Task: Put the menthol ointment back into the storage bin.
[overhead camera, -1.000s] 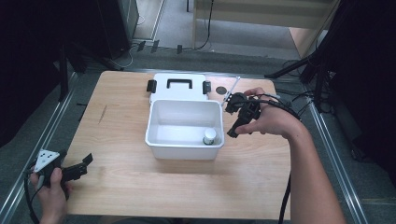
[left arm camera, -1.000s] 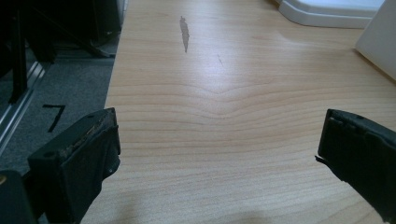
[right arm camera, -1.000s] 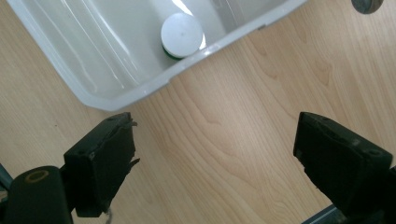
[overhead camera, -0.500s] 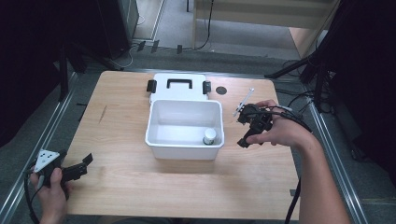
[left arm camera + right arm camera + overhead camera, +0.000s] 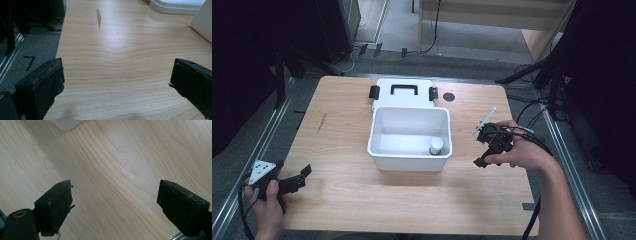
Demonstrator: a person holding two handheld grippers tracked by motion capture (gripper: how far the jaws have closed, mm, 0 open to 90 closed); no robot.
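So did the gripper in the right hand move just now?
Yes. The right gripper has drawn back from the white plastic bin, toward the wooden table's right edge and nearer the person.

A lab: wooden table (image 5: pixel 362 200) framed by aluminium rails (image 5: pixel 242 170), floor cables (image 5: pixel 532 107).

Both tongs gaping, empty: left tongs (image 5: pixel 297 177) low, right tongs (image 5: pixel 490 147) tilted downward.

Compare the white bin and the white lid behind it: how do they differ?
The bin is deep and open-topped, with a small jar in its near right corner; the lid lies flat, carrying a black handle and two black side clips. The bin sits nearer the person. Both are white and rest on the table.
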